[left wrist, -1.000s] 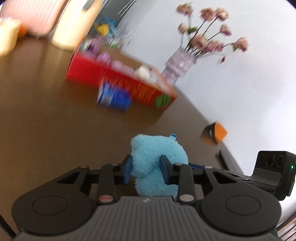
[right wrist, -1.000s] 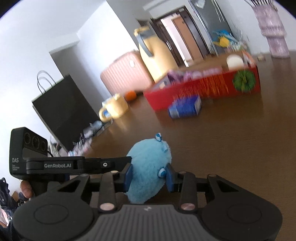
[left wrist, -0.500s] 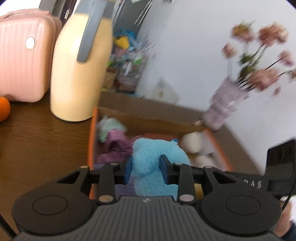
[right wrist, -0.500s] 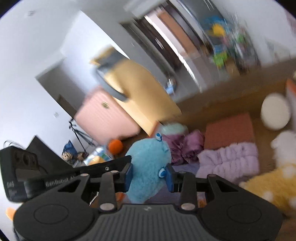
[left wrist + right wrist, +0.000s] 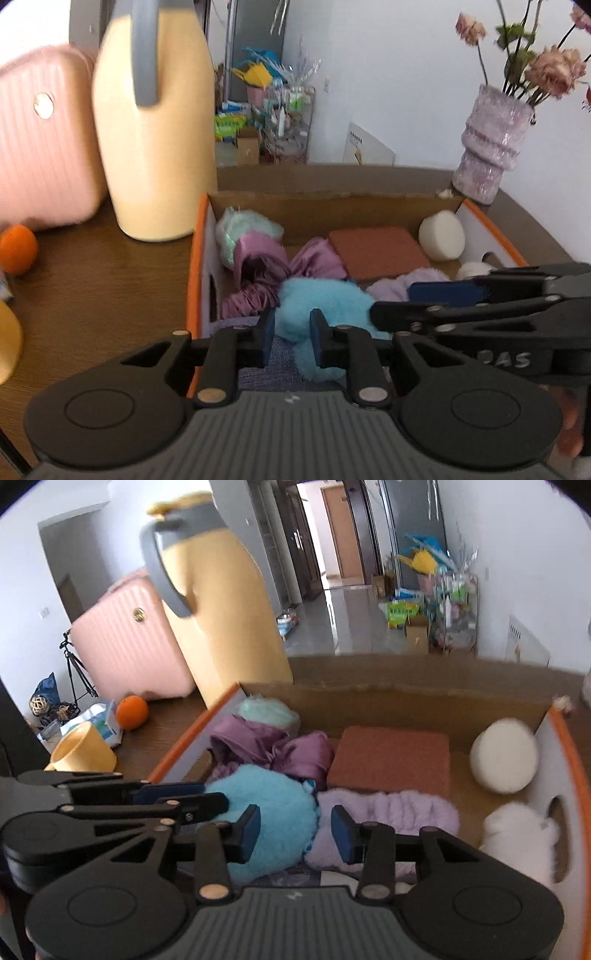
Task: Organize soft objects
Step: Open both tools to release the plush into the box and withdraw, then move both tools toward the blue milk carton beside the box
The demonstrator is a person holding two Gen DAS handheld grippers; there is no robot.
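The blue plush toy (image 5: 321, 299) sits low inside the cardboard box (image 5: 194, 280), just ahead of both pairs of jaws, resting on the purple satin cloth (image 5: 258, 266) and against the lavender fluffy piece (image 5: 388, 808). The left gripper (image 5: 291, 334) is closing, its jaws clenched on a narrow fold of the toy. The right gripper (image 5: 295, 829) is opening: the toy lies between its jaws, touching the left pad, while the right pad stands clear of it.

The step in hand looks like the release into the box. To do it well, both pairs of jaws should let go only once the toy's weight rests on the things beneath it. The right one should then back straight out along its own line, so the pad does not drag the fur. The left jaws need to part fully before pulling away, or the pinched fold may lift the toy out again.

The left view alone shows the vase of flowers (image 5: 487, 147) beyond the box's far right corner and the pinched fold. The right view alone shows the gap at the right pad, a white plush (image 5: 517, 834) to the right of its jaws, and a yellow cup (image 5: 83, 749) on the table (image 5: 147, 734).
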